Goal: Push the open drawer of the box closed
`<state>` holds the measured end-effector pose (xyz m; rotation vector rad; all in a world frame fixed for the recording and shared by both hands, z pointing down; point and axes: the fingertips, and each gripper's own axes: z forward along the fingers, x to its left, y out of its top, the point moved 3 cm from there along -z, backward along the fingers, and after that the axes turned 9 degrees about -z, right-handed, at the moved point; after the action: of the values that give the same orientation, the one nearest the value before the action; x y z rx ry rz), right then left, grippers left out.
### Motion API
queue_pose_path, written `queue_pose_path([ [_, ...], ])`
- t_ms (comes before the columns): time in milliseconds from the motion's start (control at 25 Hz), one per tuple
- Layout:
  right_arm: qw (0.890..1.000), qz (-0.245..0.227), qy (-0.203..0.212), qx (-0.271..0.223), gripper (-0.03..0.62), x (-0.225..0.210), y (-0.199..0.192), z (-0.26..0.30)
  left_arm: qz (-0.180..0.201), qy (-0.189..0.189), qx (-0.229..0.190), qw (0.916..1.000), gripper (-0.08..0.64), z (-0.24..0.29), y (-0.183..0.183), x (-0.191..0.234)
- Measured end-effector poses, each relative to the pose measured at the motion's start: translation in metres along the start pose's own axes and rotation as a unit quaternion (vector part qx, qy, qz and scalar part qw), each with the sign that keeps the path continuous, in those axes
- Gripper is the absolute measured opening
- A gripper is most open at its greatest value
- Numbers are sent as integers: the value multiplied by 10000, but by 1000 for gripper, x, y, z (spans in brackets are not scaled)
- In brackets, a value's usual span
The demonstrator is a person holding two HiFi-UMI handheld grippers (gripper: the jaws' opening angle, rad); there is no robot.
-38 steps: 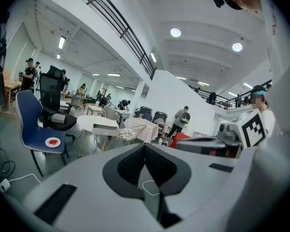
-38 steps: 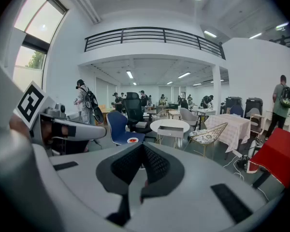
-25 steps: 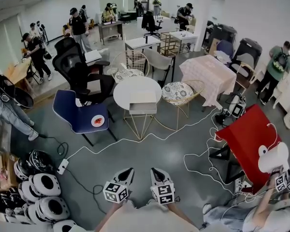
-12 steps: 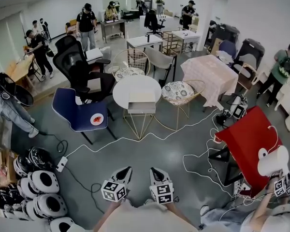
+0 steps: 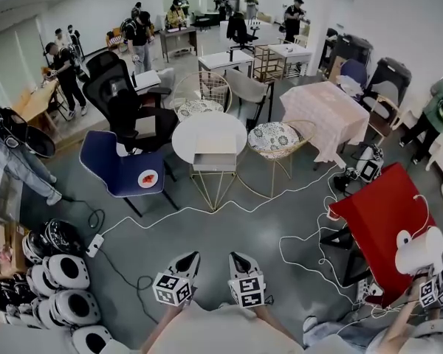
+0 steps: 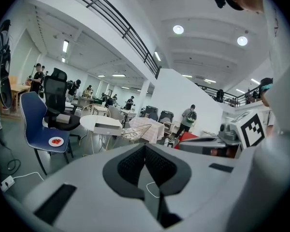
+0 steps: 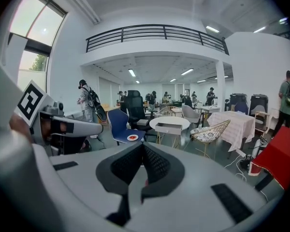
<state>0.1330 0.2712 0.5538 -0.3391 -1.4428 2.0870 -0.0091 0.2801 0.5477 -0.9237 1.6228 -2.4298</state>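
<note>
A small white box (image 5: pixel 215 150) with its drawer (image 5: pixel 214 163) pulled out toward me stands on a round white table (image 5: pixel 208 132), far across the floor. My left gripper (image 5: pixel 190 259) and right gripper (image 5: pixel 237 258) are low in the head view, side by side, both shut and empty, well short of the table. In the left gripper view the left gripper (image 6: pixel 145 147) has its pads meeting, with the box (image 6: pixel 108 127) small at the left. From the right gripper (image 7: pixel 142 147) the box (image 7: pixel 168 127) shows just above the joined pads.
A blue chair (image 5: pixel 107 169) with a plate stands left of the table, and a black office chair (image 5: pixel 122 98) behind it. A wire chair (image 5: pixel 275 140) is at the right. White cables (image 5: pixel 207 214) cross the floor. Helmets (image 5: pixel 59 293) lie lower left, and a red table (image 5: pixel 387 212) stands right.
The head view has drifted slightly, so the room sits a little further right. Both grippers keep their place low in it, still shut. People at the back have walked.
</note>
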Motion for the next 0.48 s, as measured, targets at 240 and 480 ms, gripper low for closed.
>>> queue_pose_path([
  [240, 9999, 81, -45, 76, 15, -15, -11, -3, 1, -54, 123, 9999, 12, 13, -11, -8],
  [480, 9999, 88, -52, 81, 15, -24, -11, 4, 8, -107, 115, 9999, 12, 28, -12, -7],
])
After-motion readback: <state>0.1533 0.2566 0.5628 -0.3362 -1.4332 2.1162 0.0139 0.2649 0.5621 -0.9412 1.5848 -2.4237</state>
